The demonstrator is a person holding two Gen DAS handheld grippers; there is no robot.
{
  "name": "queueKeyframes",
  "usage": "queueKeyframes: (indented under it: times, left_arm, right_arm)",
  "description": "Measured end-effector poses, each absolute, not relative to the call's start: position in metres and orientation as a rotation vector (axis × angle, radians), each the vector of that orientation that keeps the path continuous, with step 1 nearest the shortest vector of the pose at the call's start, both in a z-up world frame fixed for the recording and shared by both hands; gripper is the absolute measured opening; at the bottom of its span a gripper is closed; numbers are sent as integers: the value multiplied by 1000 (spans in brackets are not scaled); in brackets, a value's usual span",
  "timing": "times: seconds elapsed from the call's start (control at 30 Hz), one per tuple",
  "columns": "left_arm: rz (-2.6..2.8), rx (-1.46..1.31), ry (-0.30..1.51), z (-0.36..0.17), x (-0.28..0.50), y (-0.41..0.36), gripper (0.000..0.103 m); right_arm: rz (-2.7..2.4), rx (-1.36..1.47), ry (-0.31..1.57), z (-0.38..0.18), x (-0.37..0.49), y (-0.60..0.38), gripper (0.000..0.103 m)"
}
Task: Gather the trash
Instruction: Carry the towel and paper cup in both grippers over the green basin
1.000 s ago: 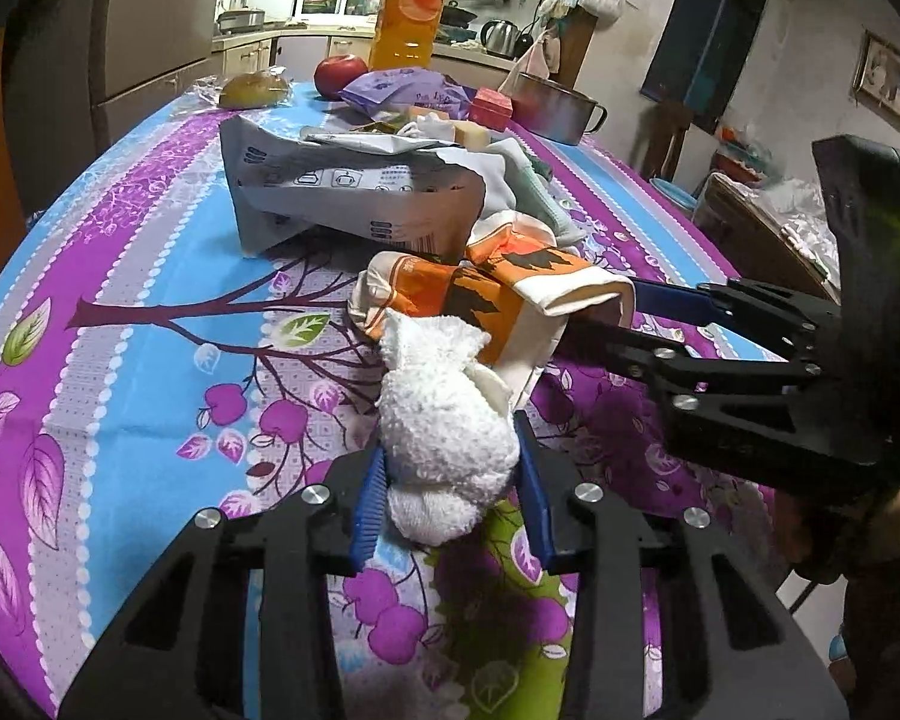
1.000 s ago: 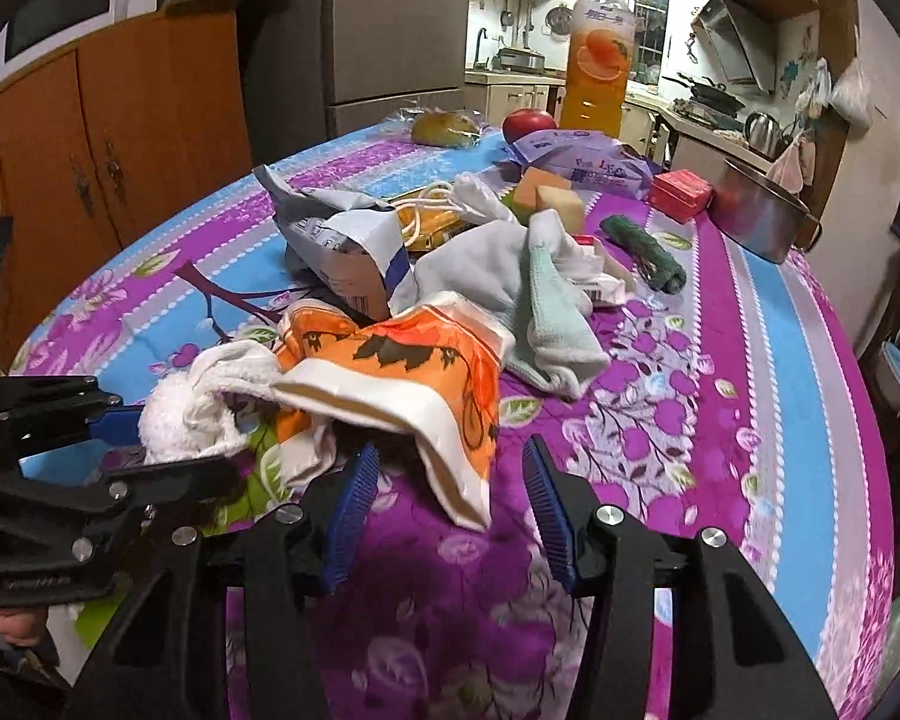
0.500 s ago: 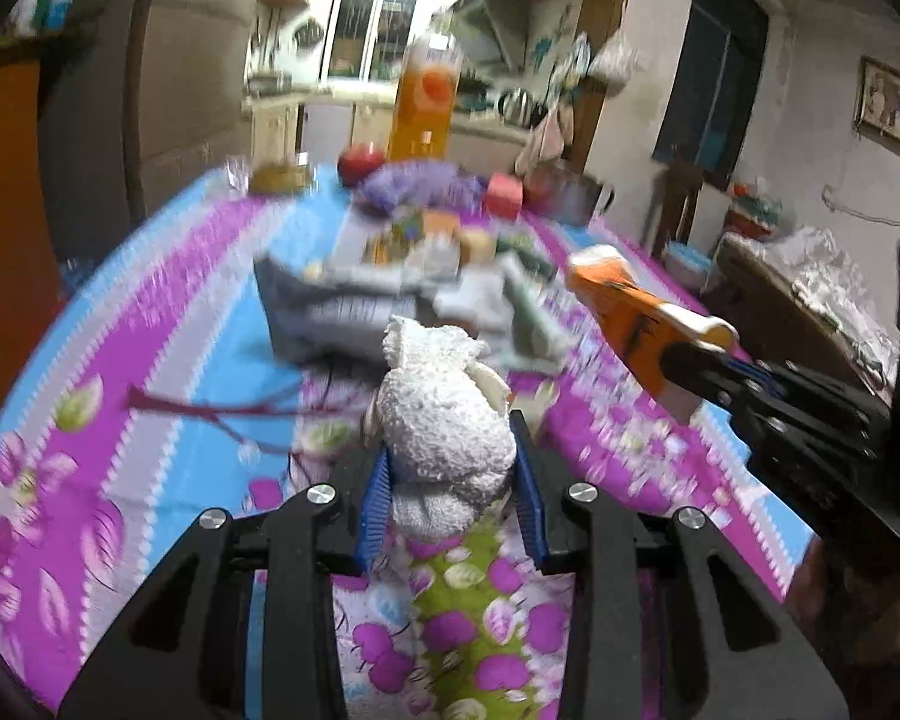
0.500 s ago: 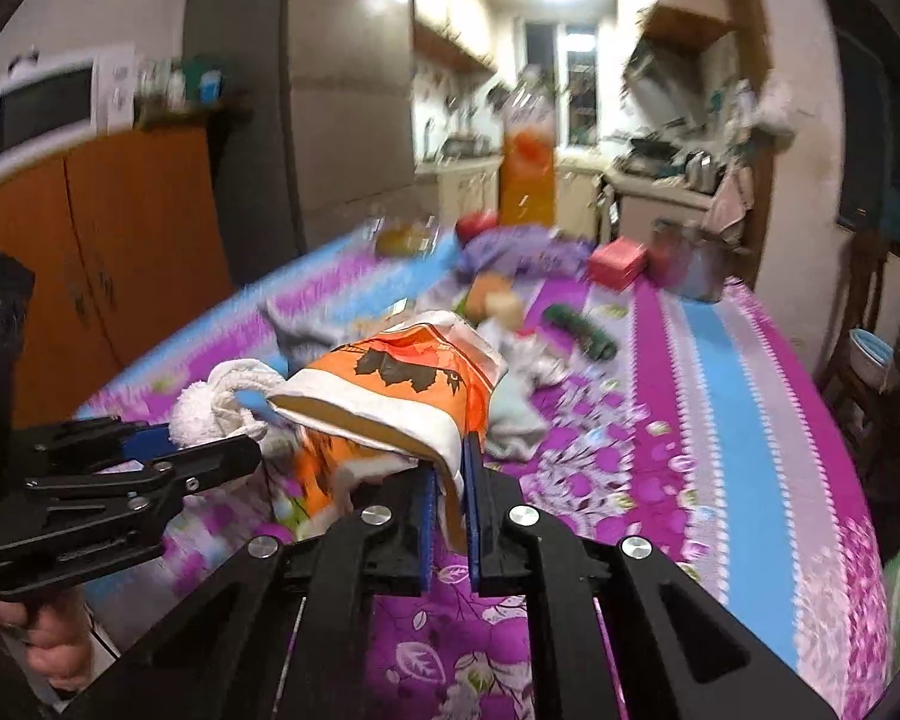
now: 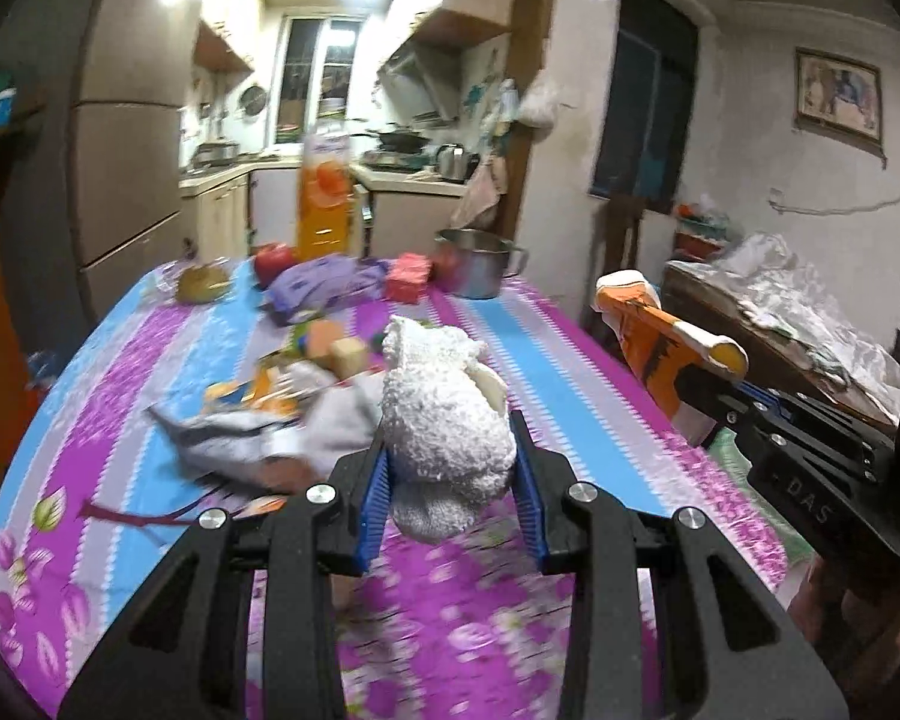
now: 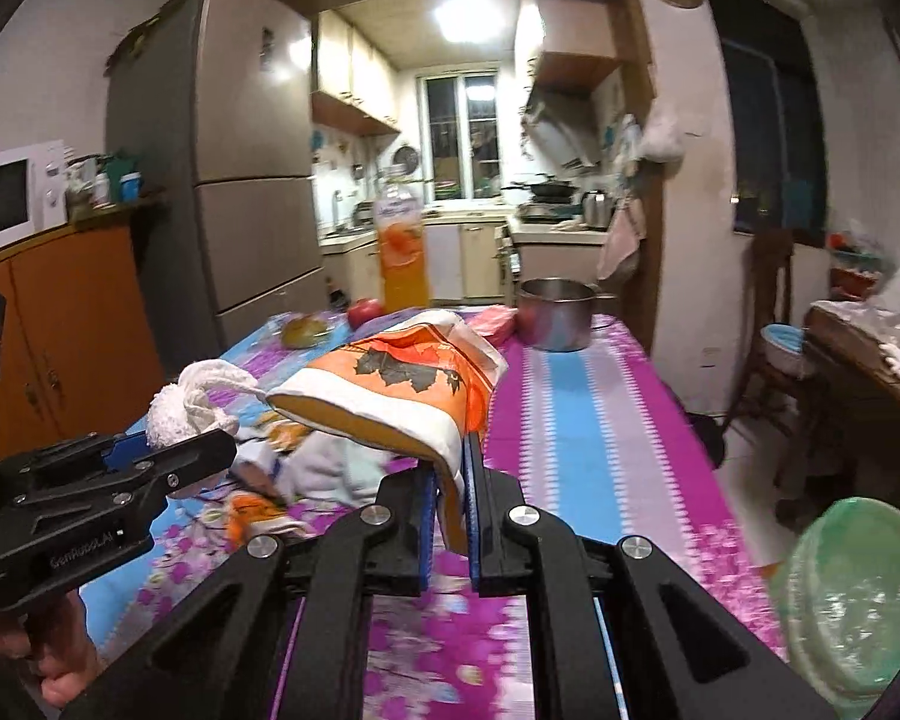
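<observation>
Since the earlier frames both pieces of trash have been lifted clear of the desk [image 5: 570, 360], and the right gripper [image 6: 450, 510], then spread around the orange bag, has been pressed shut on it. The fingers [image 6: 477, 516] of the right gripper are clamped on a lower fold of the orange-and-white bag [image 6: 402, 396], which is held in the air over the near end of the desk. The left gripper [image 5: 450, 492] is pinched on a white crumpled towel wad [image 5: 444, 420], carried above the desk's near edge. The two grippers are held side by side, near each other but apart.

To the right of the desk's long edge an open strip of floor is seen, with a wooden chair [image 6: 774, 300] and a side bench beyond it. A green plastic bin [image 6: 852, 594] is seen low on the right, well below the bag.

The desk is covered with a purple and blue flowered cloth. Grey cloths and wrappers [image 5: 282, 432] are left in a heap at its middle. At the far end a steel pot [image 6: 555, 312], a juice bottle [image 6: 402, 252], a red apple [image 6: 363, 312] and a red box [image 5: 408, 279] are set; the pot's contents cannot be seen.
</observation>
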State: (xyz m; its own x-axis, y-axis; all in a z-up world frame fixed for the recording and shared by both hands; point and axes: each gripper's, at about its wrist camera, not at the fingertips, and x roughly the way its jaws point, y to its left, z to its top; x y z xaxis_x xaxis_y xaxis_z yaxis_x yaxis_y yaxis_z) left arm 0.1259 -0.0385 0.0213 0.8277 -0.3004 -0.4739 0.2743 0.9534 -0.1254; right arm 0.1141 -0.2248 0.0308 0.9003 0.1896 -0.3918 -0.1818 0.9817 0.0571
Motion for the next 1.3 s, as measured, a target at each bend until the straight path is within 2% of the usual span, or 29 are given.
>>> queueKeyframes:
  times: [0.33,0.73,1.03,1.3]
  left_arm:
    - [-502,2,495,33,142,-140,34]
    - [-754,89,550,24,147,-283,34]
    - [-923,173,701,-4,164,-379,34]
    - [-951,279,878,-45,181,-445,34]
  right_arm:
    - [-24,52,404,55,94,-341,9]
    - [-251,124,475,54,69,-500,10]
    - [-348,232,706,1,68,-610,10]
    - [-343,315,945,-62,87,-657,10]
